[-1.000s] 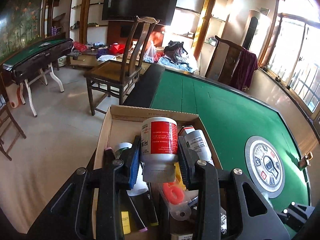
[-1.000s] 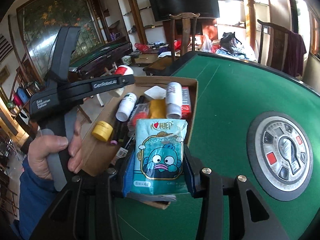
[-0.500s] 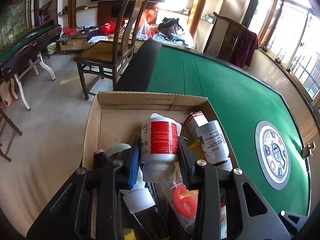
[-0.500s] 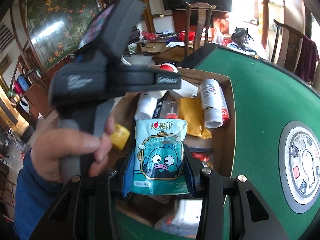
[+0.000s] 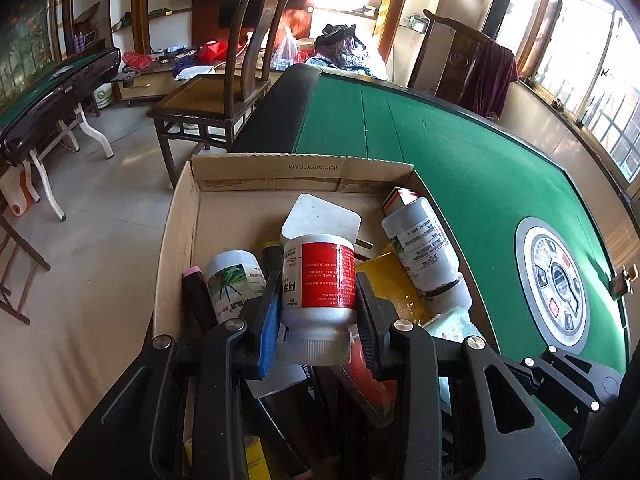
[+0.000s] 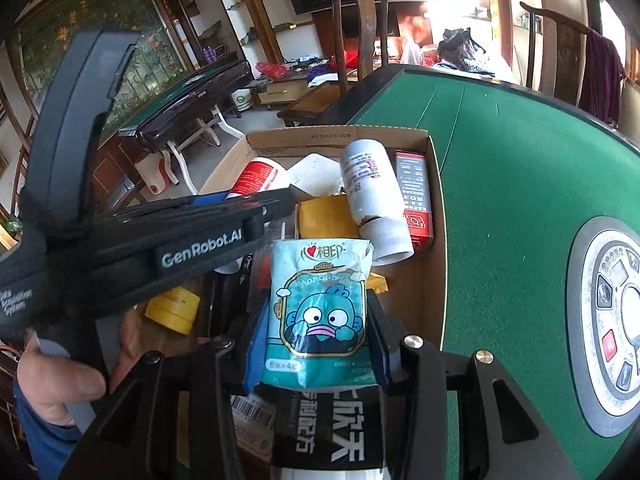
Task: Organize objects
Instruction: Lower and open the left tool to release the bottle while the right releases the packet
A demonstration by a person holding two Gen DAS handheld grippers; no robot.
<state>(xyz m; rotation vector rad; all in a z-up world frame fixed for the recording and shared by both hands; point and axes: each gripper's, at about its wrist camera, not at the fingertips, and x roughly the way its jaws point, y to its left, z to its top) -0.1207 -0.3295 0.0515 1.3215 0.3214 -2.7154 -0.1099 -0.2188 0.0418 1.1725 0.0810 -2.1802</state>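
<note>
Left gripper clamped on red-label bottle, cap toward camera, held over cardboard box. Right gripper clamped on tissue pack, above same box at near end. In box: 1 white bottle lying on side, beside red carton; yellow tape roll. Box on green table.

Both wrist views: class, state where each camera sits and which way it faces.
Left wrist: on the left gripper, facing along its fingers at the clamped red-label bottle over the cardboard box.
Right wrist: on the right gripper, facing the tissue pack; left hand visible.
Shared: box, green table.
</note>
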